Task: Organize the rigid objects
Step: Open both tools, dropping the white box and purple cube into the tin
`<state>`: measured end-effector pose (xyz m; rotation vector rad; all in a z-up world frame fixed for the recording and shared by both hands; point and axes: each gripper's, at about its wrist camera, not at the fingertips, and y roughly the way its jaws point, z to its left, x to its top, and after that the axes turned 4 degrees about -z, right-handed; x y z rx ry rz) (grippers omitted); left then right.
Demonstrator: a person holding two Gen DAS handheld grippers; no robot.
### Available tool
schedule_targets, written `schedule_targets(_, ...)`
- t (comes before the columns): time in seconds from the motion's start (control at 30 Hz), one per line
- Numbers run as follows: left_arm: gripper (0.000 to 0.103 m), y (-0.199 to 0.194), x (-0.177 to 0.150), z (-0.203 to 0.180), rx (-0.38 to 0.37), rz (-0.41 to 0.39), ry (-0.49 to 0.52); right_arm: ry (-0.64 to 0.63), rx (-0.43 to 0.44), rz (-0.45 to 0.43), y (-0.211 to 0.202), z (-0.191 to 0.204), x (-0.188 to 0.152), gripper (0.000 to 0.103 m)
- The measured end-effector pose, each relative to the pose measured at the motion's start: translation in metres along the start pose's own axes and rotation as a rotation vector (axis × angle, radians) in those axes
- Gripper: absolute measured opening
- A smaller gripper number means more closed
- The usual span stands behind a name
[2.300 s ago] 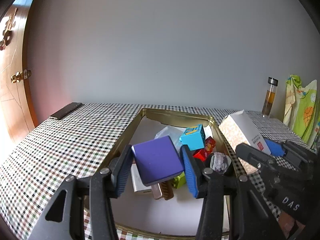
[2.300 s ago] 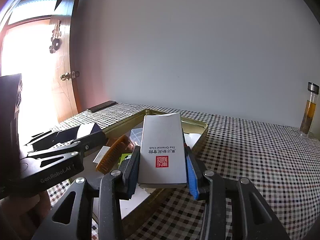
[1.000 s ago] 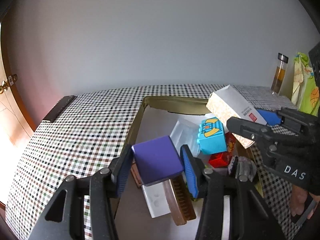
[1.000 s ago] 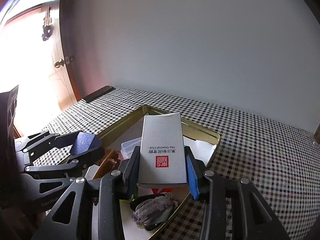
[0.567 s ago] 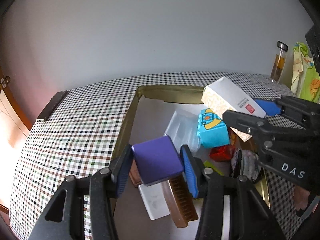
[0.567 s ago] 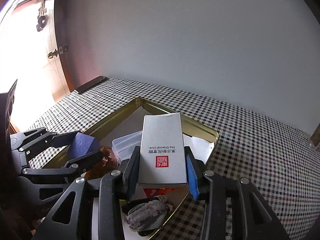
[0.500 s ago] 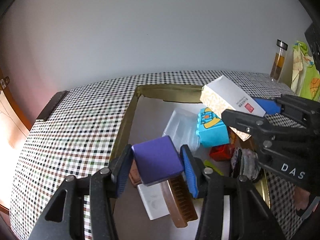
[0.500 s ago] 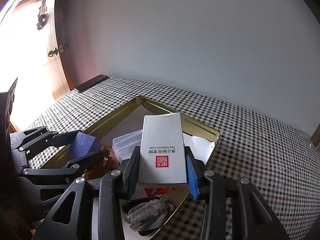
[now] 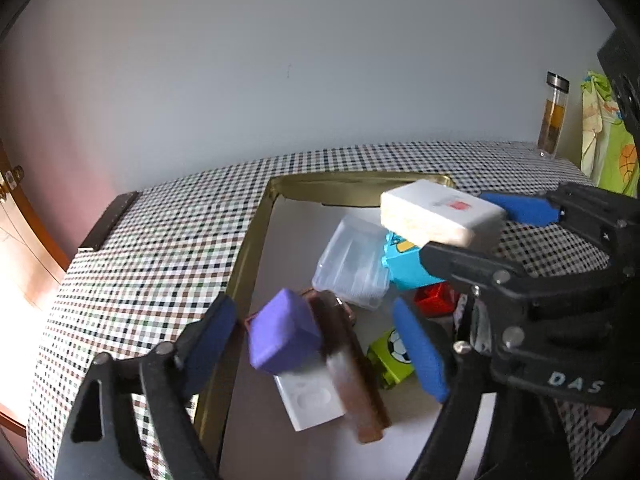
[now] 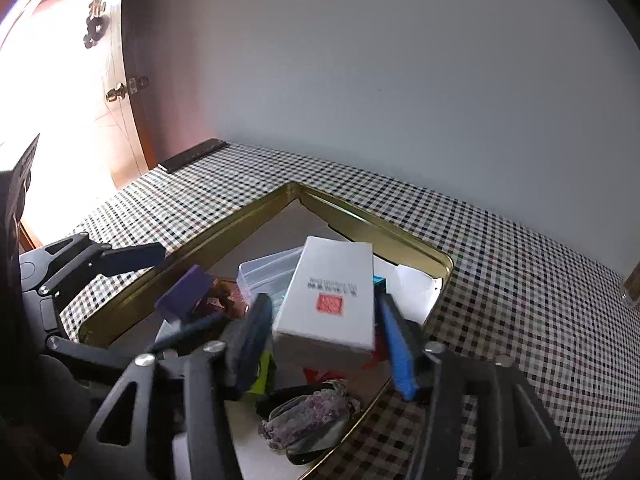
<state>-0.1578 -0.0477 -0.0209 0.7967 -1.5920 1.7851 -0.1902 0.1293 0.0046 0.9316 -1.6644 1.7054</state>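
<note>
My left gripper is open over the gold tray. The purple box is loose between its spread fingers, blurred and tilted, above a brown comb. My right gripper is open too. The white box with a red seal sits blurred between its fingers, clear of both pads, over the tray. The white box also shows in the left wrist view, and the purple box in the right wrist view.
The tray holds a clear plastic case, a cyan block, a red block, a green block, a white plate piece and a fuzzy purple item. A dark bar and a bottle stand on the checked cloth.
Both grippers have opened. The purple box and the white box have come free of the pads and are dropping toward the tray.
</note>
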Motion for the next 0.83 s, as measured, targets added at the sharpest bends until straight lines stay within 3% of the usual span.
schedule_targets(0.07, 0.101, -0.007, 0.000, 0.000, 0.006, -0.013, -0.004, 0.002, -0.001, -0.025, -0.008, 0.000, 0.000, 0.072)
schedule_targets(0.2, 0.102, -0.019, -0.001, 0.004, -0.006, -0.034, -0.036, 0.017, 0.005, -0.067, -0.025, -0.001, 0.000, 0.081)
schedule_targets(0.6, 0.102, -0.041, -0.013, 0.009, 0.081, -0.068, -0.040, 0.041, 0.048, -0.134, -0.055, 0.004, -0.003, 0.081)
schedule_targets(0.83, 0.102, -0.051, -0.015, 0.006, 0.070, -0.091, -0.016, 0.050, 0.061, -0.132, -0.058, 0.004, -0.010, 0.082)
